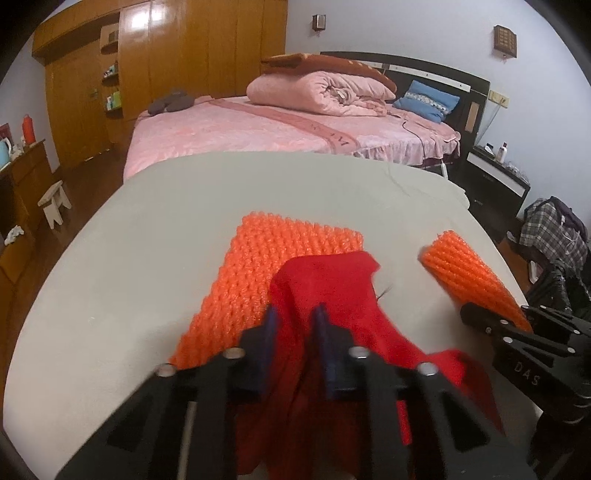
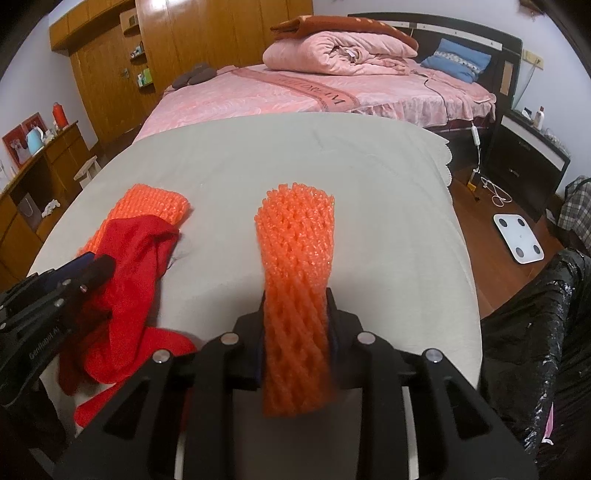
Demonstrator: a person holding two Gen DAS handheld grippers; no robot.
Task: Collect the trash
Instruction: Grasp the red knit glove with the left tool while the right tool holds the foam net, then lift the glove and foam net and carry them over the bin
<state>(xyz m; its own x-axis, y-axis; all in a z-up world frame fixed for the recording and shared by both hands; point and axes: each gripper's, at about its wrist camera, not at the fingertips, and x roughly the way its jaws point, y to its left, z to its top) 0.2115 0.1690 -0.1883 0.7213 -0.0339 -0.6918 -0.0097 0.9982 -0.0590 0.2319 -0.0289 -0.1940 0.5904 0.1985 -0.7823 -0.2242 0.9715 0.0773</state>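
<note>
Foam net [image 2: 295,273] pinched in right gripper [image 2: 295,314] above table [image 2: 258,155].

Left wrist view: sits low over the near edge of the grey cloth-covered table [image 1: 110,277], close behind its own black fingers, facing 12 o'clock toward the pink-covered bed [image 1: 258,129].
Right wrist view: same low, close seat just to the right, also facing 12 o'clock; table edge [image 2: 424,221] and wooden floor [image 2: 480,229] at 3 o'clock.
Shared: table, bed [image 2: 277,96], brown wooden wardrobe [image 1: 166,55] [image 2: 207,33] at 11 o'clock; each view catches the other gripper at its side edge.
</note>
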